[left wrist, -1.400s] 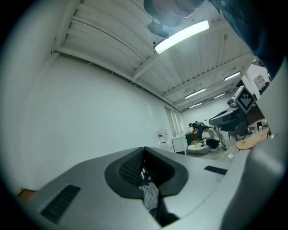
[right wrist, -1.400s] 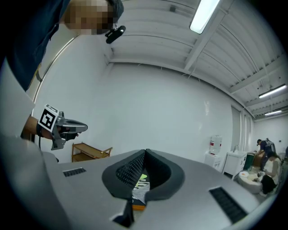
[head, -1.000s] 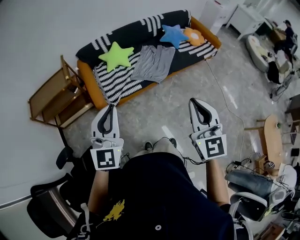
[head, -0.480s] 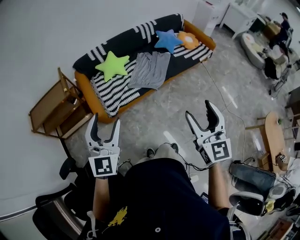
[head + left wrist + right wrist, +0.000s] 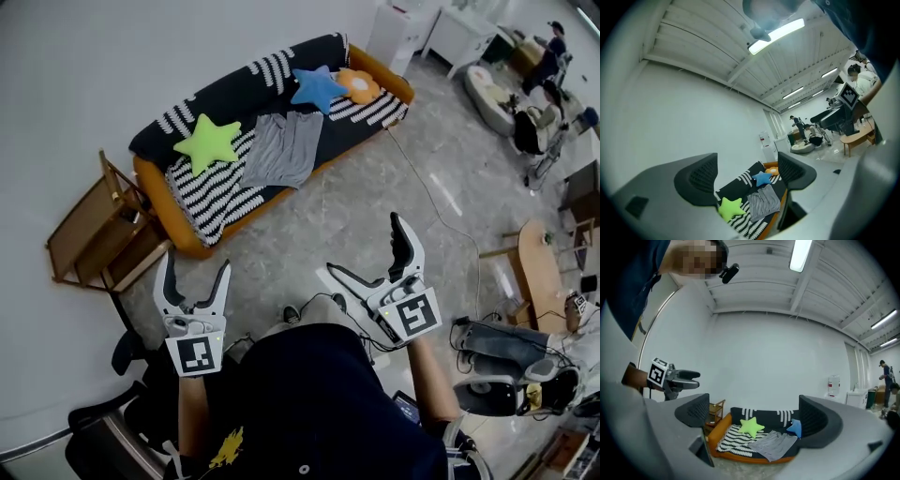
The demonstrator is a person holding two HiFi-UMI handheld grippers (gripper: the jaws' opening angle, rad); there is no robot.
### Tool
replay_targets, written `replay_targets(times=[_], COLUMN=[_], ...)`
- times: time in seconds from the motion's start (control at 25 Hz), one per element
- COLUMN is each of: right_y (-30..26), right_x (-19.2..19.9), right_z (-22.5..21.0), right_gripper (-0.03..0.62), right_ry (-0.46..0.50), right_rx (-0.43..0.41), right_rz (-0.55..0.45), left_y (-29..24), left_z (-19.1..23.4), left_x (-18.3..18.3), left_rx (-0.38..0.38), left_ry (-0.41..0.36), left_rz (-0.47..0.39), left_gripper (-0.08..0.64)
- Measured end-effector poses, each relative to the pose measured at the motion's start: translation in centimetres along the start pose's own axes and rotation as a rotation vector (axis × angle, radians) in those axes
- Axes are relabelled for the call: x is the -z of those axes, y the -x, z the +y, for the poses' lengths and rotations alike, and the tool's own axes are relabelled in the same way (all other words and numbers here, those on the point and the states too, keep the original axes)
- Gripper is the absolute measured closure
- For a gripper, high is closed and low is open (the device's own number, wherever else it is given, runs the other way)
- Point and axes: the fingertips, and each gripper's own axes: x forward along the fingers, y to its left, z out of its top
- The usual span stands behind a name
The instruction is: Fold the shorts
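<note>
Left tool: my left tool (image 5: 193,266) is held level in front of me. Its jaws have just been opening and now stand spread wide, with nothing between them.
Right tool: my right tool (image 5: 365,246) is also spread wide and empty, its jaws just opened too. It is tilted so that one jaw points up and the other out to the side.
Shorts: the grey fabric shorts (image 5: 281,150) lie spread flat on the sofa seat, well apart from both tools and across the floor ahead of me. In each gripper view they show far off in the gap between the jaws.
Sofa: the orange sofa (image 5: 185,242) stands against the white wall, covered by a black-and-white striped throw (image 5: 211,187) that lies under the shorts.
Cushions: a lime-green star-shaped cushion (image 5: 208,142) sits just beside the shorts on their left. A blue star-shaped cushion (image 5: 317,87) is at their far right corner, with an orange flower-shaped cushion (image 5: 359,85) beyond it.
Sofa's left end: a light wooden rack (image 5: 94,234) stands there, near my left tool.
Between: grey stone floor (image 5: 356,187) separates my tools from the sofa. A thin pale cable (image 5: 433,199) runs across its right part.
</note>
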Motion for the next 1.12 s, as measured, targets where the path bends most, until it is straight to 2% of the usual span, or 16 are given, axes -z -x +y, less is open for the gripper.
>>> replay_targets(times=[0.08,0.16,0.28,0.36,0.52,0.68,0.84,0.96,1.0,1.12], right_y=[0.0,0.2,-0.3,-0.7,-1.6,-3.4,-6.0,-9.7,-10.9,-14.5], right_x=[0.6,1.2,1.2,1.7,3.5,5.0,7.8,9.4,10.0,12.7], right_z=[1.0,1.3,1.1,1.6,2.9,2.2,0.7,-0.3,-0.6,-2.4], right_gripper=[-0.005,-0.005,0.005,0.008,0.012,0.029,0.094,0.132,0.134,0.144], right_ry=[0.025,0.032,-0.038,-0.063,0.016,0.074,-0.005,-0.051,-0.046,-0.040], right_rx=[-0.025,-0.004,0.051,0.057,0.040,0.051,0.032,-0.012,-0.024,-0.071], right_rz=[0.005,0.021,0.021,0.046,0.141,0.195,0.250,0.282,0.309,0.404], left_y=[0.1,0.3,0.0,-0.2,-0.3,-1.5,-4.3,-7.9,-9.4,-14.0], left_z=[0.3,0.6,0.6,0.5,1.6,3.4,3.6,5.4,6.1,7.4], left_x=[-0.3,-0.3,0.0,1.0,4.0,6.5,8.5,9.1,9.1,9.0], left_rx=[-0.009,-0.016,-0.008,0.002,0.022,0.022,0.061,0.046,0.050,0.124], left_ry=[-0.018,-0.011,0.031,0.048,0.065,0.080,0.075,0.075,0.045,-0.202], left_rz=[-0.007,-0.021,-0.054,-0.043,0.009,0.049,0.084,0.096,0.099,0.132], left_gripper=[0.170,0.172,0.172,0.172,0.173,0.173,0.173,0.173,0.173,0.173])
